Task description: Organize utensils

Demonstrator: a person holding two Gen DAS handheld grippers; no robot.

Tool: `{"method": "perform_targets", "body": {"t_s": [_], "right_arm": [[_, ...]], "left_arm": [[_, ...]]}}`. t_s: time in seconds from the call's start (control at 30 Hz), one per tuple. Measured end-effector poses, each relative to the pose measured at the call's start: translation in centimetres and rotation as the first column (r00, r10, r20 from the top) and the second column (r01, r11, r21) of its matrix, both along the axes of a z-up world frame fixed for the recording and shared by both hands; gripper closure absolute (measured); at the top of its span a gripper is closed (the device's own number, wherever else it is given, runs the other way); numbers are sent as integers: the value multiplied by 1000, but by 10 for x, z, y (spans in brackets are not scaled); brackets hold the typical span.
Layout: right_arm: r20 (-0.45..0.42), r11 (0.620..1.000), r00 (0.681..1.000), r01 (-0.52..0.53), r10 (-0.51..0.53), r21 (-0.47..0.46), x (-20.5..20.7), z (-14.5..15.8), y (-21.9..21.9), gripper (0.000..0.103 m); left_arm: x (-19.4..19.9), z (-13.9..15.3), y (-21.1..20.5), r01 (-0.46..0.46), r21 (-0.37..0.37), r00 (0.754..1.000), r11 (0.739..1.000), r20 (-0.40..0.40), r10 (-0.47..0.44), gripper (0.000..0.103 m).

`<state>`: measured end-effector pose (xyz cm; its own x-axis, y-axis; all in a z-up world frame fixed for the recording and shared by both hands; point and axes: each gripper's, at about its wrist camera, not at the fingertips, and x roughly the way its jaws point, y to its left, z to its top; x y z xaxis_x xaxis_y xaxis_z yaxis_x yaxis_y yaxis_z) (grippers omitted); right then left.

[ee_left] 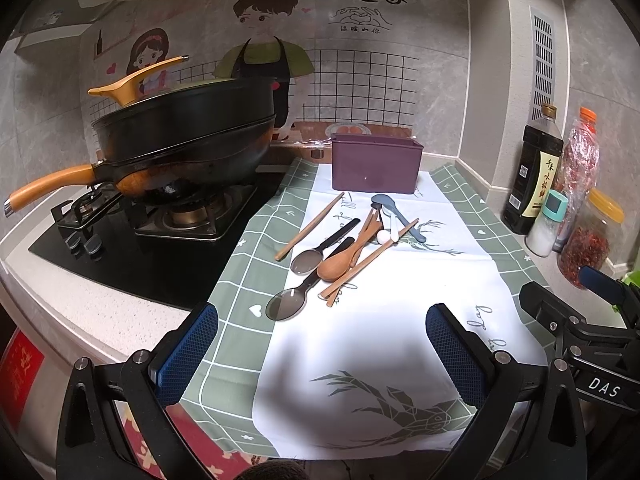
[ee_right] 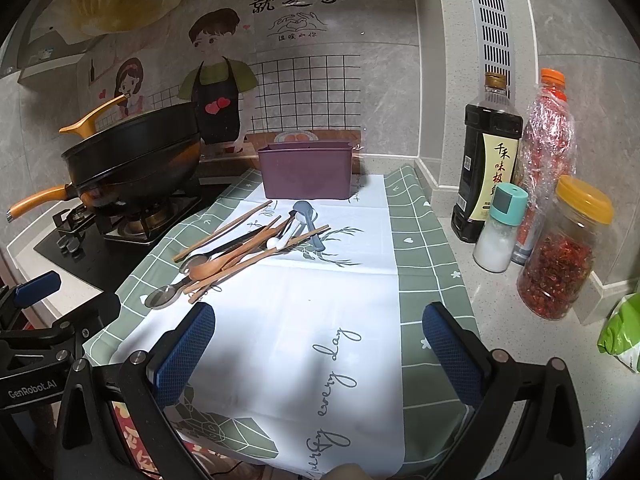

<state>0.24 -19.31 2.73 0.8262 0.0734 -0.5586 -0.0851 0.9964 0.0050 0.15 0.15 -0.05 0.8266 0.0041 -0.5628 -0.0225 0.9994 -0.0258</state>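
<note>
Loosely piled utensils before purple box.

The near part of the cloth is bare, so a gripper can pass there freely. Further in, the pile of utensils lies across the middle, and the purple box stands behind it near the wall. On the left the pan on the stove rises high, and its handle sticks out toward the front. On the right the bottles and the jar stand close together beside the cloth's edge.
</note>
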Motion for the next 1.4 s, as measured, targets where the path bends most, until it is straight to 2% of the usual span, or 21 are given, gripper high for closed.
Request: {"method": "perform_targets", "body": {"t_s": [0.27,0.47,0.6,0.77,1.0,1.1,1.17,1.3,1.4], "right_arm": [[4,1000,1000,-6,6,-10,3,1,3,0],[19,1000,1000,-7,7,-5,23,9,1,0],[26,1000,1000,-8,8,-12,49,17,-1,0],[2,1000,1000,-8,8,-21,92,23,-2,0],[-86,999,996,-34,32,-22,160,19,0,2],[-142,997,987,-80,77,-16,189,14,3,18],[-190,991,974,-130,126,-9,214,7,9,33],[-256,980,948,-197,191,0,255,-11,25,37],[-311,976,927,-218,211,13,288,-27,35,42]], "left_arm": [[6,3,-2,8,-3,1000,1000,-4,-8,0],[38,5,2,65,-45,997,997,-34,-66,0],[71,2,2,104,-4,993,995,-48,-104,0],[117,-1,4,141,6,986,990,-86,-139,0],[181,-6,2,210,-37,966,977,-145,-213,0],[201,-10,4,220,-59,960,974,-164,-227,0],[210,-14,5,226,-70,955,972,-182,-235,0],[225,-24,3,270,-78,935,960,-219,-281,0],[235,-30,5,282,-73,930,957,-226,-291,0]]}}
